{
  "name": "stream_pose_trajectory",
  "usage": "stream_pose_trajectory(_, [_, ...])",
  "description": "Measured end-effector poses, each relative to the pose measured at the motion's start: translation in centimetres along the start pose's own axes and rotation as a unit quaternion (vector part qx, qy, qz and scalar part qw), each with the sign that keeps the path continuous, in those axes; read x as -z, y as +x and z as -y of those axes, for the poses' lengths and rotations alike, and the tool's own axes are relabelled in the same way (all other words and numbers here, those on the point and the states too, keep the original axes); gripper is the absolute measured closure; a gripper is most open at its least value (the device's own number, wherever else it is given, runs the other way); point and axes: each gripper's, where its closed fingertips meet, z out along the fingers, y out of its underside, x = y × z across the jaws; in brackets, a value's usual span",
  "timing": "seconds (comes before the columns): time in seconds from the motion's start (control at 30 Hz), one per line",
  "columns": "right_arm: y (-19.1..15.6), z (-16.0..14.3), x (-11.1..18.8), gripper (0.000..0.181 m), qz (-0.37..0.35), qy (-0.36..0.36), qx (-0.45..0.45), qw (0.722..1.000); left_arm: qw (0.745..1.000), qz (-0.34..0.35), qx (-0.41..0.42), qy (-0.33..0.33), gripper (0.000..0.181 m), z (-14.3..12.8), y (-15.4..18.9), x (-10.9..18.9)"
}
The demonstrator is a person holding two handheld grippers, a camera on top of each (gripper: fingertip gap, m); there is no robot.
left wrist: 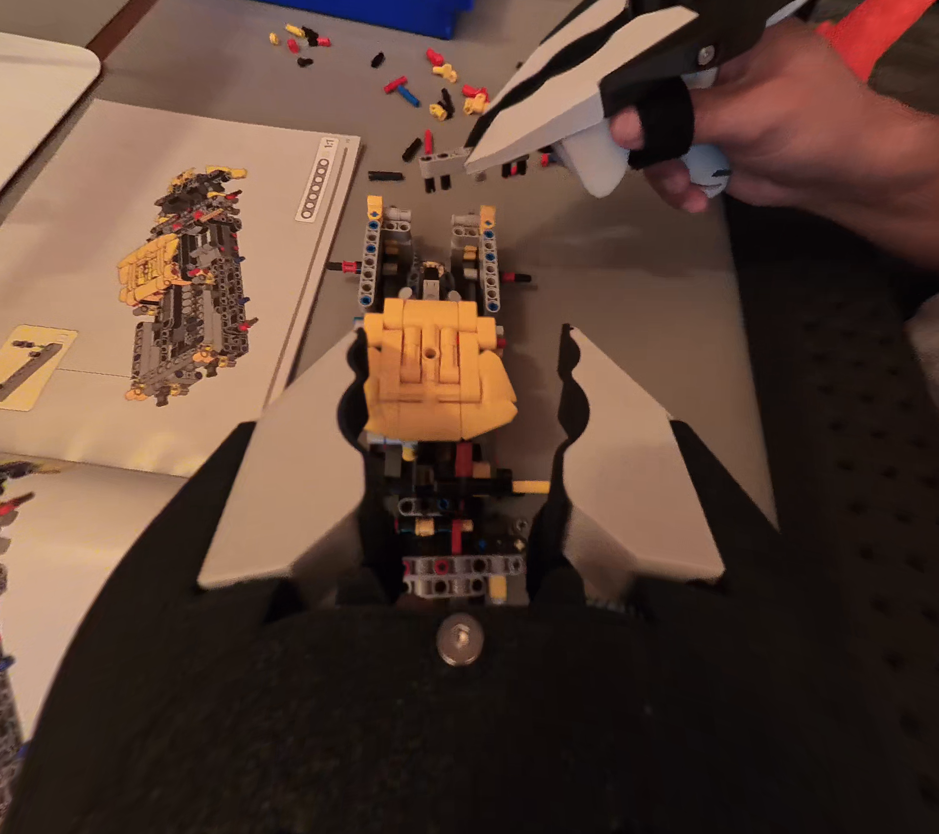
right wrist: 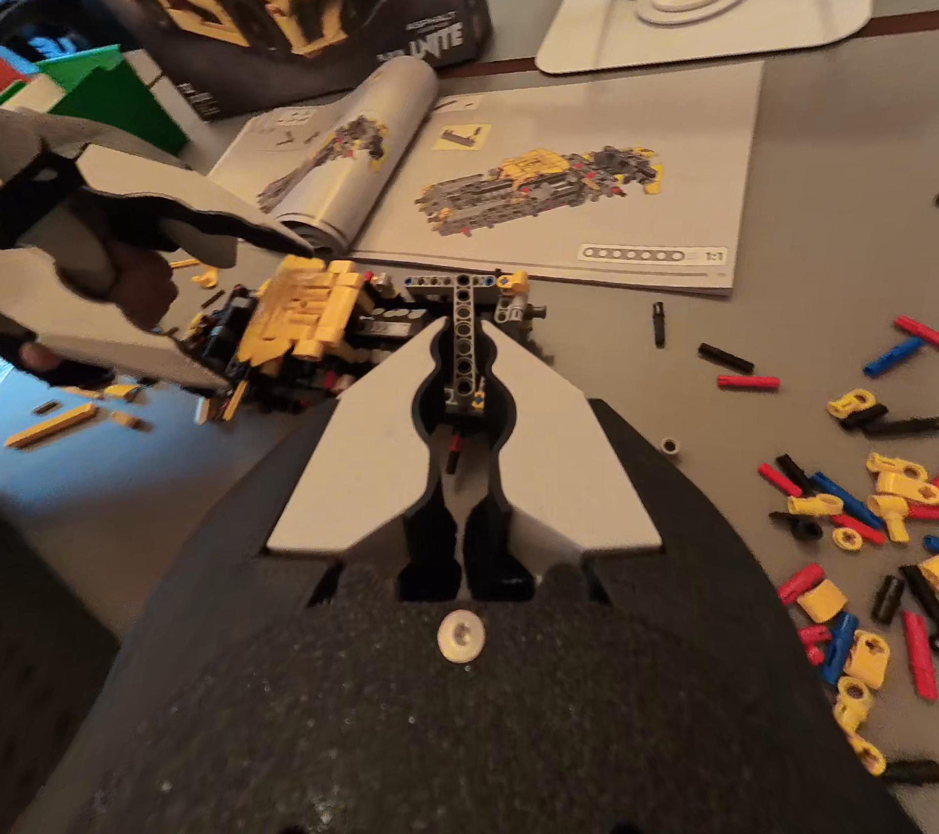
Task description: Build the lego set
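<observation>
Grey beam gripped over the half-built car

Grey table (left wrist: 609,251) carries our open instruction booklet (right wrist: 584,180) and loose pins (right wrist: 864,530) toward its right edge. Our left tool (left wrist: 460,337) spreads wide around the yellow-topped lego car (left wrist: 437,362); our right tool (right wrist: 463,327) pinches a grey beam (right wrist: 463,342) beside its end.
</observation>
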Motion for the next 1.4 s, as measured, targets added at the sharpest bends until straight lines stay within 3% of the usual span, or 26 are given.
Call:
stream_pose_trajectory(0.1, [0.9, -0.4, -0.6, 0.174, -0.037, -0.002, -0.008, 0.999, 1.000, 0.010, -0.011, -0.025, 0.094, -0.2, -0.6, -1.4])
stream_pose_trajectory(0.3, [1.3, -1.3, -1.3, 0.174, -0.057, -0.028, -0.068, 0.996, 0.999, -0.021, 0.003, -0.047, 0.094, -0.7, -0.6, -2.8])
stream_pose_trajectory(0.4, [1.5, -1.4, -1.3, 0.174, -0.077, -0.045, -0.060, 0.994, 0.999, -0.013, 0.011, -0.045, 0.097, -1.0, -1.1, -3.4])
stream_pose_trajectory(0.5, [1.5, -0.2, -1.4, 0.174, -0.076, -0.013, -0.062, 0.995, 0.999, 0.006, 0.002, -0.048, 0.101, -1.3, -1.8, -3.6])
stream_pose_trajectory(0.73, [1.9, -1.1, -3.6, 0.174, -0.099, -0.040, -0.046, 0.993, 0.998, 0.034, 0.001, -0.048, 0.103, -1.7, -2.4, -3.9])
stream_pose_trajectory(0.97, [1.7, -1.7, -3.5, 0.174, -0.154, -0.055, -0.014, 0.986, 0.997, 0.062, -0.011, -0.053, 0.103, -1.8, -2.3, -4.1])
stream_pose_trajectory(1.23, [1.8, -1.9, -3.3, 0.174, -0.170, -0.090, 0.009, 0.981, 0.996, 0.070, -0.014, -0.056, 0.104, -1.9, -2.2, -4.1])
stream_pose_trajectory(1.4, [1.7, -2.1, -3.0, 0.174, -0.167, -0.154, 0.015, 0.974, 0.996, 0.070, -0.020, -0.058, 0.103, -1.8, -2.0, -4.2])
